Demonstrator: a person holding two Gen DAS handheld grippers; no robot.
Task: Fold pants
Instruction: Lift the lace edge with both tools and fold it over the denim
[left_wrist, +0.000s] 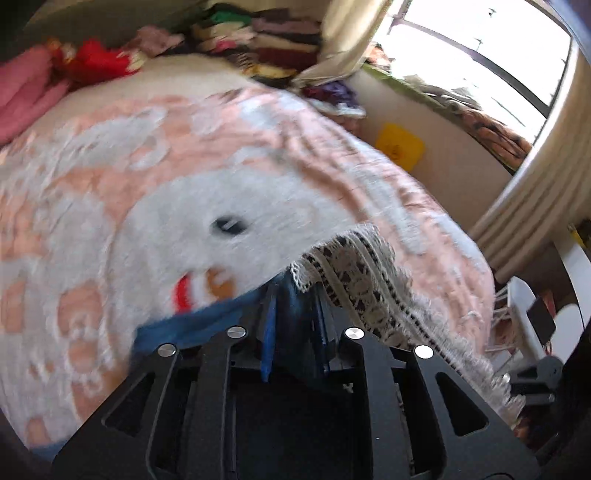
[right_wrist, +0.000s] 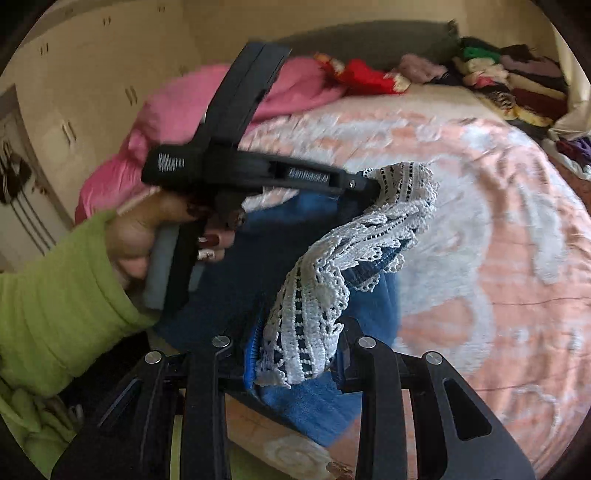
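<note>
Hanging limp between two grippers above the bed, the blue knit pants with a white crochet lace hem (right_wrist: 325, 295) look light, soft and floppy, so the lace-trimmed edge seems the sensible hold. One pair shows. The right gripper (right_wrist: 295, 358) is clenched on bunched lace and blue cloth; the left gripper (left_wrist: 295, 332) pinches the same hem further along. Beneath lies one pink-and-white patterned bedspread (right_wrist: 498, 221), with one stack of folded clothes (right_wrist: 517, 85) behind.

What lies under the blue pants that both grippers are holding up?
Under the blue pants lies the pink and white bedspread, with the left gripper and right gripper pinching the lace trim. The bedspread directly beneath the fabric is hidden.
</note>
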